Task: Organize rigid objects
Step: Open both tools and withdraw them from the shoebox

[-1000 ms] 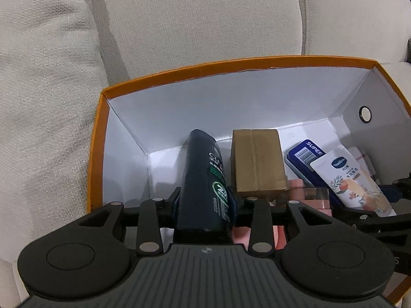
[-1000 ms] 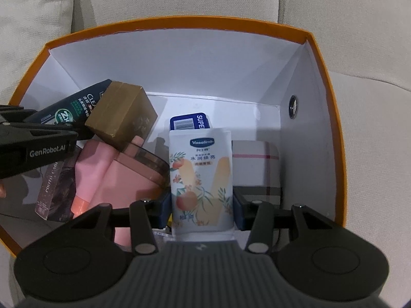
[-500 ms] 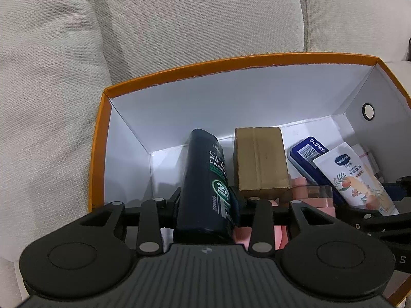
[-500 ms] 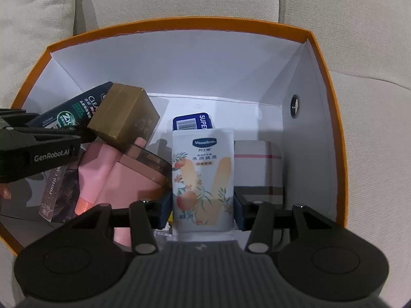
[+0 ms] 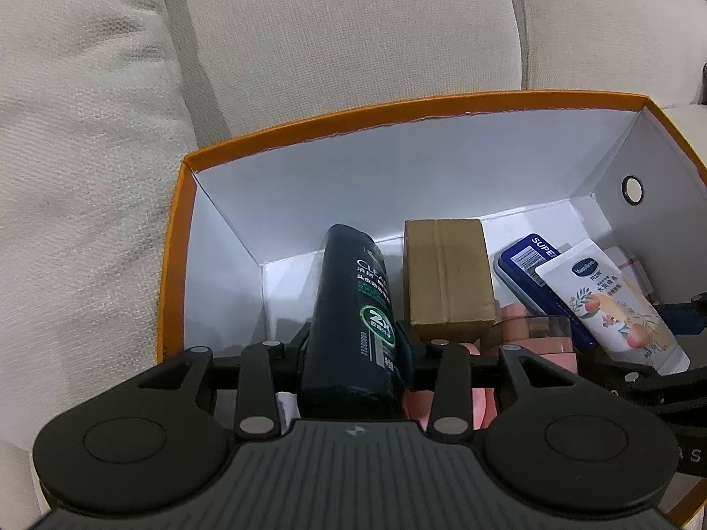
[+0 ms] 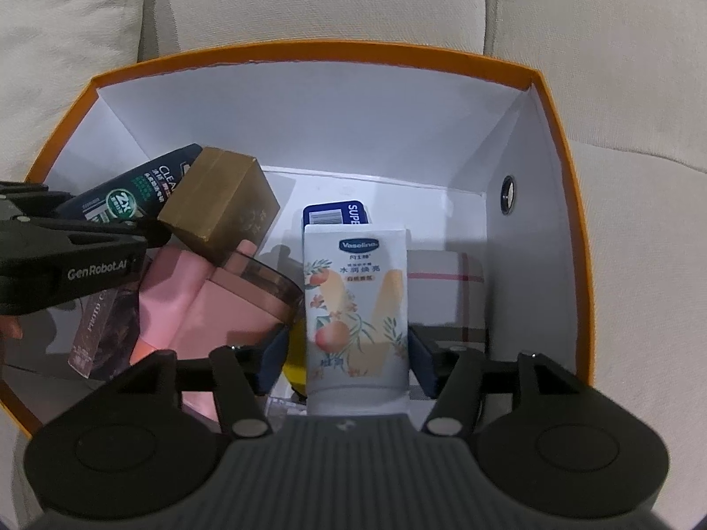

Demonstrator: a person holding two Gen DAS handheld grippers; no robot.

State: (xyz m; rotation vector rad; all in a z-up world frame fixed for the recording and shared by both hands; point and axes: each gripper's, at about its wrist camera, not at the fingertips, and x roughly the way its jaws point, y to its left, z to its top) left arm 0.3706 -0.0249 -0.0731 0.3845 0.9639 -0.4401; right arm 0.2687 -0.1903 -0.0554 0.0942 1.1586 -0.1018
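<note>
My left gripper (image 5: 355,349) clamps the dark green plastic shampoo bottle (image 5: 353,309) inside the orange-rimmed white cardboard box (image 5: 397,168) (it sits on a beige sofa (image 5: 331,35)). My right gripper (image 6: 349,357) pinches the white Vaseline lotion tube (image 6: 355,304) beside a brown taped carton (image 6: 221,207).

Both grippers reach down into the box side by side. The left gripper (image 5: 355,344) has its jaws closed on the dark bottle (image 5: 353,309), pads pressed to its sides. The right gripper (image 6: 349,353) clamps the white tube (image 6: 355,304) the same way, near its lower end.
</note>
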